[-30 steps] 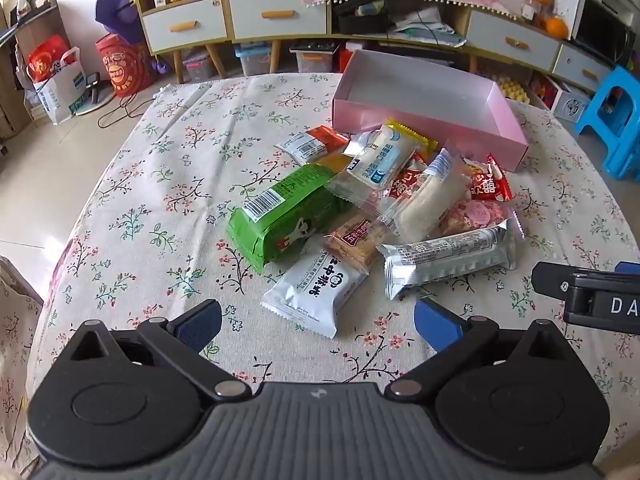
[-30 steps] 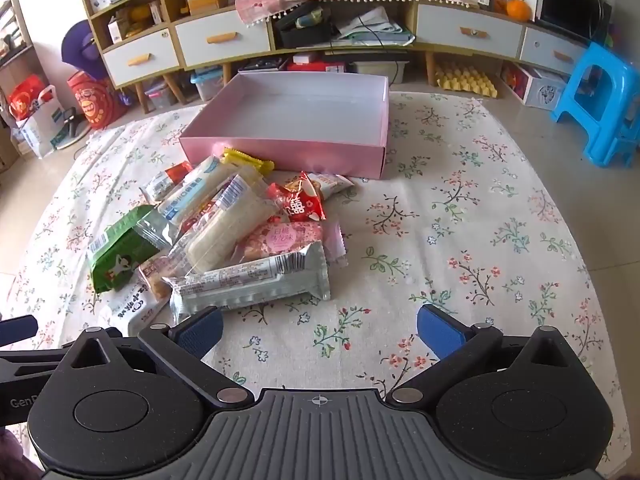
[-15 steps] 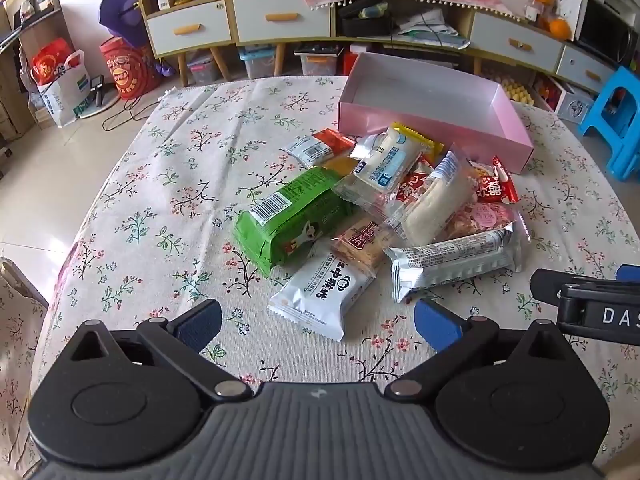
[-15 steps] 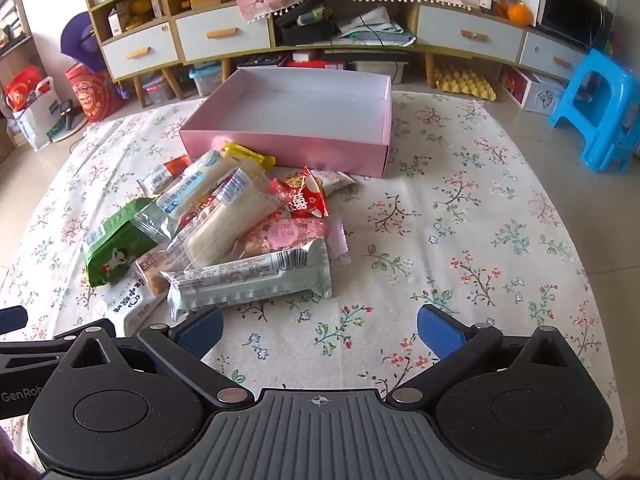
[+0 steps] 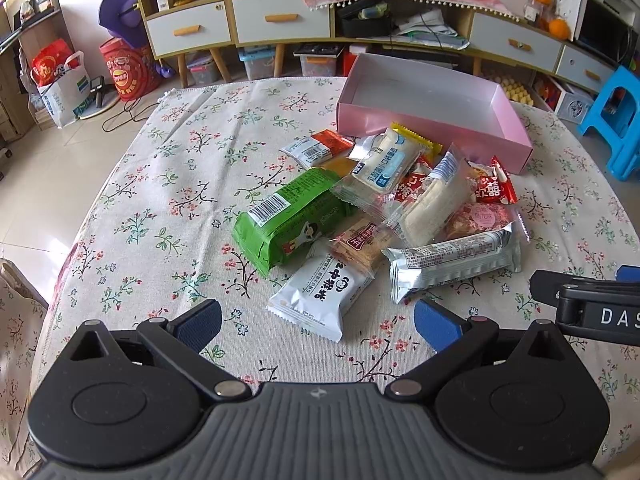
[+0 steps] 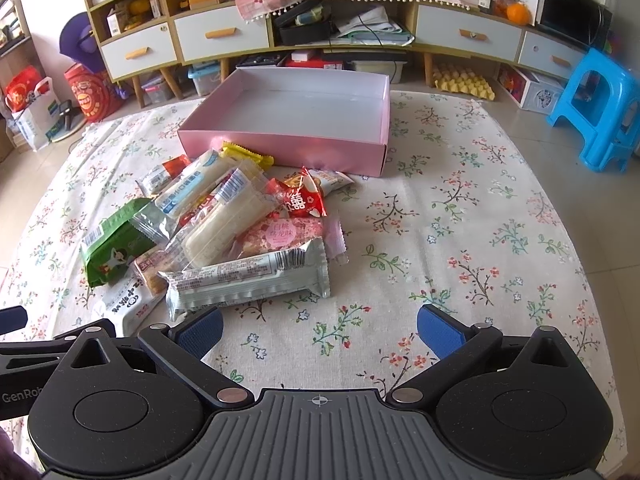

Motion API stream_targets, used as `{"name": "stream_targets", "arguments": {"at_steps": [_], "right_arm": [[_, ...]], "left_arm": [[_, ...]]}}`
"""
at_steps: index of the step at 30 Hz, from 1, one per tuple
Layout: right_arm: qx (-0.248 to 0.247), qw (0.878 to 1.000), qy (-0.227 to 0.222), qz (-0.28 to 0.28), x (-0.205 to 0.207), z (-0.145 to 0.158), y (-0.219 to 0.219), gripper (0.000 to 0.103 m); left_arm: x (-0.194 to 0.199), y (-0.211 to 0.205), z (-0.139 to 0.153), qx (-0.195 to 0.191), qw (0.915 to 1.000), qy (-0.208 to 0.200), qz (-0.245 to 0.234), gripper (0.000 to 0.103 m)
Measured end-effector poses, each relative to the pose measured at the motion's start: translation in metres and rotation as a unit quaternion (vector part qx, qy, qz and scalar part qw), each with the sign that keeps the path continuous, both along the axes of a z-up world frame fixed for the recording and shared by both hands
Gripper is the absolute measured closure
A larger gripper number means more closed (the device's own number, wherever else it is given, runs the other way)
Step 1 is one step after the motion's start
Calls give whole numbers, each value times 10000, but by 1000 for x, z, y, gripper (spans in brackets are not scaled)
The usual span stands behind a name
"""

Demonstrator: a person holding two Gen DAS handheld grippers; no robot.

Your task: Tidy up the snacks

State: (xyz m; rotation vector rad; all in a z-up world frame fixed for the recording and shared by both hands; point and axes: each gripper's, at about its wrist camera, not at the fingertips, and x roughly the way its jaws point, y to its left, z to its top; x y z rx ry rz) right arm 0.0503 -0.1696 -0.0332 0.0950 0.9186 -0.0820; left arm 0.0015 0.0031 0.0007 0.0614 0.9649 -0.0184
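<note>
The left gripper (image 5: 318, 322) is held over the near edge of the tabletop (image 5: 168, 184), its jaws spread wide with nothing between them. A white packet (image 5: 320, 294) printed with black Chinese characters is seen just ahead of it. A green packet (image 5: 286, 220) bearing a barcode label is found at the left end of the snack pile, resting on the flowered cloth. A small brown packet (image 5: 362, 242) with a red label is partly covered by its neighbours. A white-and-blue packet (image 5: 386, 164) lies on top of the heap; its print is too small to be read. A clear-wrapped pale roll (image 6: 228, 226) is laid across the middle. A silver packet (image 6: 248, 280) with fine black print, not legible, closes the near side of the pile. A pink packet (image 6: 286, 234) carries Chinese characters, and a red packet (image 6: 302, 202) a white double-happiness sign. The pink box (image 6: 288, 148) stands toward the far edge, open and unfilled, with the pile touching its front wall. The right gripper (image 6: 318, 326) is held over the near edge, jaws wide apart and unloaded. "GenRob" is read on the other gripper body at the left border of the right view, cut off, and "DAS" at the right border of the left view.
</note>
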Motion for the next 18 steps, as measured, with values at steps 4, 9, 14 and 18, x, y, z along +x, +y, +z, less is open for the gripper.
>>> {"name": "stream_targets", "arguments": {"at_steps": [4, 9, 14, 18], "right_arm": [[-1, 10000, 5, -1, 0, 0, 0, 0], [3, 10000, 22, -9, 1, -1, 1, 0], [-5, 10000, 27, -10, 1, -2, 1, 0], [-9, 10000, 28, -11, 1, -2, 2, 0]], "left_arm": [[0, 0, 1, -3, 10000, -1, 5, 0], [0, 0, 2, -5, 10000, -28, -2, 0], [-1, 1, 3, -13, 10000, -42, 12, 0], [-1, 2, 3, -13, 10000, -41, 13, 0]]}}
